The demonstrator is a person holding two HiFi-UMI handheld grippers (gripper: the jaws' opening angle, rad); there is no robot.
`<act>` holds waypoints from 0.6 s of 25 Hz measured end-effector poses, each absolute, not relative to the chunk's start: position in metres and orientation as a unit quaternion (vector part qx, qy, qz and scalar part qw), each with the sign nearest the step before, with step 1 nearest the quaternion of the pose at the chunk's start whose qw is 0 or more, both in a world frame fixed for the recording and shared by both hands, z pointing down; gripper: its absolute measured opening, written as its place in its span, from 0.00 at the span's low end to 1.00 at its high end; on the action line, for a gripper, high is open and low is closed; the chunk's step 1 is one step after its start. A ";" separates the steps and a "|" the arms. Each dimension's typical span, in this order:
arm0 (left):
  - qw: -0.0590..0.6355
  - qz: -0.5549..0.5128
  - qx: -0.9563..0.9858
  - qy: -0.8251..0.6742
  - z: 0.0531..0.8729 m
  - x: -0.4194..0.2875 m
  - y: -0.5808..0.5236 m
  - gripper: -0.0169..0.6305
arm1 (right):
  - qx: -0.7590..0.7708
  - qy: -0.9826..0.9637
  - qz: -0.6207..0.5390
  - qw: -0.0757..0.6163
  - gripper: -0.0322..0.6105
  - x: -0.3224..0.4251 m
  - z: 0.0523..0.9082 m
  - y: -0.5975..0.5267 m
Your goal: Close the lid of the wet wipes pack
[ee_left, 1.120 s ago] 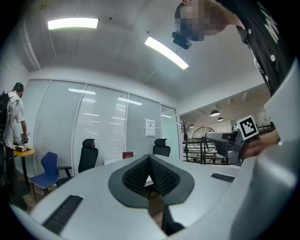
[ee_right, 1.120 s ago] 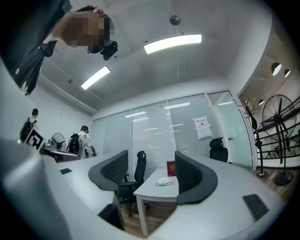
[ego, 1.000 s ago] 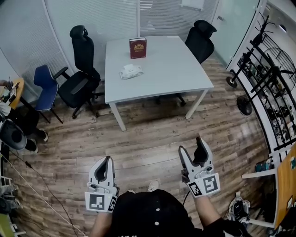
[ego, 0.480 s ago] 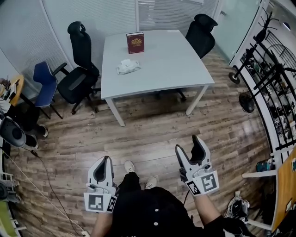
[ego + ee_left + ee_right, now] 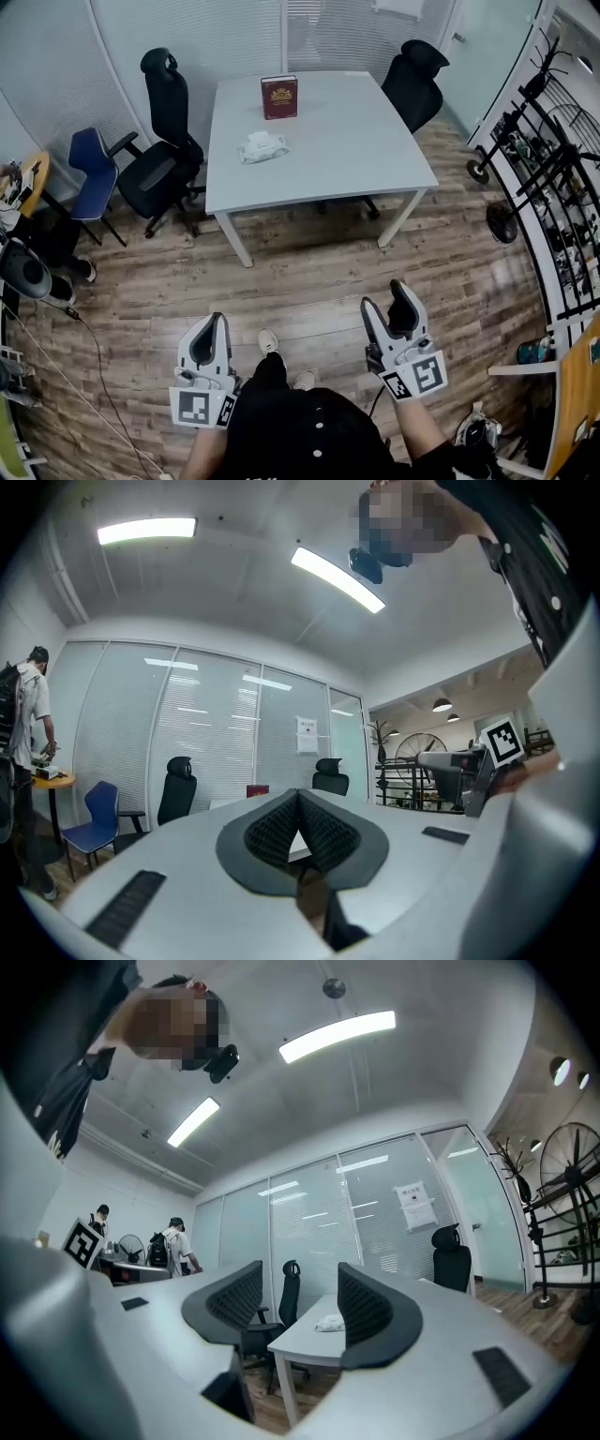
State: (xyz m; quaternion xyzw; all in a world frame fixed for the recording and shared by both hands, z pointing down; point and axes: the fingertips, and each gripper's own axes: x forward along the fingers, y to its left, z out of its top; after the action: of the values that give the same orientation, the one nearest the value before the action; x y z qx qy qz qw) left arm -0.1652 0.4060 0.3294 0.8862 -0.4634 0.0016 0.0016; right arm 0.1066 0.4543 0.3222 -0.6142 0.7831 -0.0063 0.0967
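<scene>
Two hand-held grippers above the wooden floor (image 5: 309, 272), well apart from the white table (image 5: 347, 141). Left gripper (image 5: 217, 323): jaws together, nothing held. Right gripper (image 5: 384, 298): jaws wide apart and closing, nothing between them. Wet wipes pack (image 5: 262, 146) lies on the table, near the red box (image 5: 278, 97).

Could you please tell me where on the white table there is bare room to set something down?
The whole right half of the table is bare, from the red box and the wet wipes pack to the right edge. So is the near strip in front of the pack. Only the left part holds things.
</scene>
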 end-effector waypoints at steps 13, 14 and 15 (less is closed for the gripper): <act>0.002 -0.007 0.885 -0.466 0.325 -0.164 0.327 0.05 | -0.604 0.790 -0.017 0.108 0.41 0.109 0.313 0.376; 0.002 -0.008 0.885 -0.466 0.325 -0.164 0.320 0.05 | -0.603 0.790 -0.020 0.107 0.42 0.108 0.313 0.369; 0.003 -0.008 0.885 -0.466 0.326 -0.165 0.313 0.05 | -0.603 0.791 -0.023 0.105 0.42 0.107 0.314 0.362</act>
State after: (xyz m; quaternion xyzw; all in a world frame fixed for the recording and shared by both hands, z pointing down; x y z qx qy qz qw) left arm -0.1650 0.3127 0.3257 0.8850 -0.4656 -0.0083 0.0028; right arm 0.1073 0.3618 0.3137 -0.6029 0.7905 -0.0227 0.1053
